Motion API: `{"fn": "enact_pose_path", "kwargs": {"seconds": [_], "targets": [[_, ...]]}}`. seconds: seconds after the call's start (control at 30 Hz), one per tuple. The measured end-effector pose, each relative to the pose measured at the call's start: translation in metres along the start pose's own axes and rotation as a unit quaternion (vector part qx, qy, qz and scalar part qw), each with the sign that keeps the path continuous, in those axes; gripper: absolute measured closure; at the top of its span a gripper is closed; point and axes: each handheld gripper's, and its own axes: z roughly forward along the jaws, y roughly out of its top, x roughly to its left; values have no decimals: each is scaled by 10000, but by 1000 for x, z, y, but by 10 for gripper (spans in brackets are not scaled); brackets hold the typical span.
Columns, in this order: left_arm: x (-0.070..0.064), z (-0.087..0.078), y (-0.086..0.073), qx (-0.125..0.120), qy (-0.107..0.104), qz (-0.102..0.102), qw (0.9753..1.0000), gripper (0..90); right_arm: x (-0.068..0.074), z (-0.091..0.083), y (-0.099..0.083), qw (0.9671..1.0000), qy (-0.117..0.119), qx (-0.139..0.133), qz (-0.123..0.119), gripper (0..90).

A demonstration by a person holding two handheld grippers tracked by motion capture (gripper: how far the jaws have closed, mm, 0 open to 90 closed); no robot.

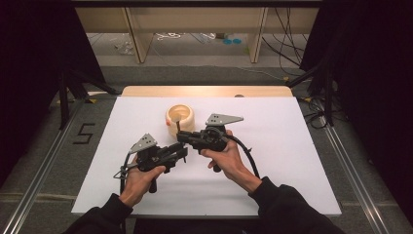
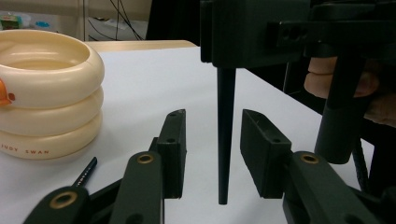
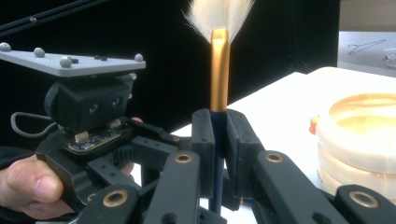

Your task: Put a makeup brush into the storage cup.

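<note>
Brush (image 3: 219, 65) pinched upright in my R gripper (image 3: 219, 140), bristles up, handle tip hanging between spread jaws of L gripper (image 2: 219, 154), prob for handover. Cream ringed pot (image 1: 179, 118) just beside on worktop (image 1: 292, 161), likely drop-off spot.

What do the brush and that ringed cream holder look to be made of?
Brush: pale soft hair, a shiny gold ferrule that looks like metal, and a dark, smooth, tapered handle, plastic or lacquered wood. It is clamped in the right gripper. Cream holder: glossy moulded rings with printed lettering, probably plastic, possibly glazed ceramic.
</note>
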Motion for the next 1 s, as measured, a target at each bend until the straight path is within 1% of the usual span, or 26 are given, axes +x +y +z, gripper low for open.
{"fn": "enact_pose_path", "kwargs": {"seconds": [0.13,0.3,0.47,0.57,0.67,0.87,0.9,0.93,0.97,1.0], "targets": [[0,0,1,-60,-28,3,10000,630,0,1,-1,10000,18,-19,-51,831],[0,-1,1,-113,-54,-19,9999,659,1,1,-1,10000,53,3,-3,831],[0,-1,1,-131,-54,-51,9999,680,1,2,-2,10000,53,-2,-49,831],[1,-1,2,-141,-78,-31,9999,699,2,3,-2,10000,66,-14,-25,831],[1,-1,2,-139,-107,-55,9998,717,3,3,-3,10000,70,7,22,831],[1,-1,2,-164,-153,-75,9997,756,3,4,-3,10000,95,-5,21,832],[1,-1,2,-161,-168,-81,9997,762,3,4,-4,10000,93,-7,-32,831],[1,-1,2,-163,-185,-92,9997,767,3,4,-4,9999,98,-10,-31,832],[1,-1,1,-164,-175,-163,9996,782,4,4,-4,9999,102,4,-26,831],[1,-1,2,-164,-197,-160,9995,793,4,4,-4,9999,104,13,12,832]]}}
